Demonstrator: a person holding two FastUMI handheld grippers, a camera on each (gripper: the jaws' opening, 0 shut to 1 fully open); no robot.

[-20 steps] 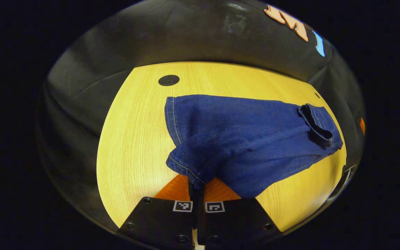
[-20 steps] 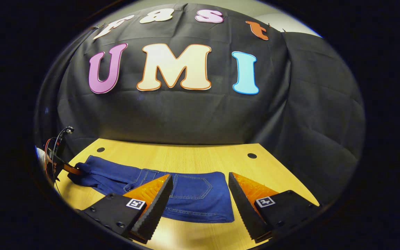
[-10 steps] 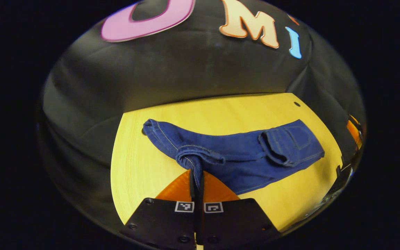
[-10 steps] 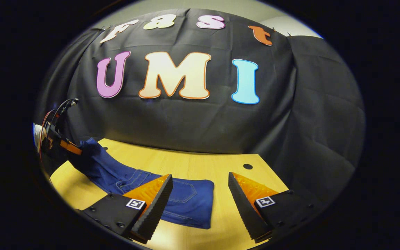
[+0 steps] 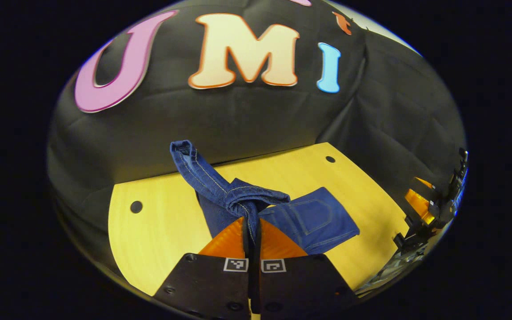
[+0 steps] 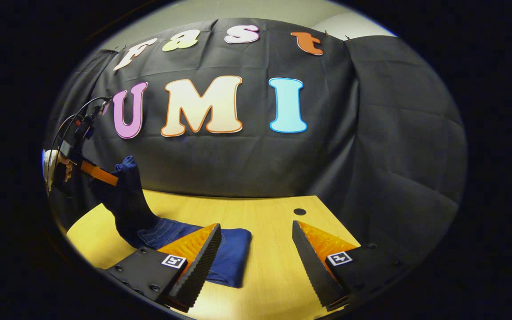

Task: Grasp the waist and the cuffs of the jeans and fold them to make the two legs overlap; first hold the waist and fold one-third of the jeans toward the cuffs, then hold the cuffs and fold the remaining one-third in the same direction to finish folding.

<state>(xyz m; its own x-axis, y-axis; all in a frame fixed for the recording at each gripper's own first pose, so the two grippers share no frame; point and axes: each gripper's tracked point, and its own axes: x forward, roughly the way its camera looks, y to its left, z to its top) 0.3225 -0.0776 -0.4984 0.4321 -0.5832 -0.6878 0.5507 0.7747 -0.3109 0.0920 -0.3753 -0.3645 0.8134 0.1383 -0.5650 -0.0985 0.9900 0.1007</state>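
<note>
Dark blue jeans [image 5: 314, 220] lie on the wooden table [image 5: 158, 231], their waist part with a back pocket resting flat. My left gripper [image 5: 251, 229] is shut on the cuffs, which bunch between its orange fingers; one cuff end [image 5: 184, 151] sticks up. In the right gripper view, the left gripper [image 6: 100, 175] holds the cuffs high above the table's left side, with the legs [image 6: 129, 209] hanging down to the flat part [image 6: 234, 253]. My right gripper [image 6: 256, 249] stands open above the table's near edge, to the right of the jeans, holding nothing.
The table has small round holes [image 5: 136, 206] [image 6: 299, 211] near its back corners. Black cloth walls close in the back and sides. A hand [image 6: 56, 166] holds the left gripper. The right gripper [image 5: 420, 202] shows at the far right of the left gripper view.
My left gripper has risen and swung toward the waist, lifting the cuffs off the table so the legs hang. The right gripper stays open and has shifted slightly.
</note>
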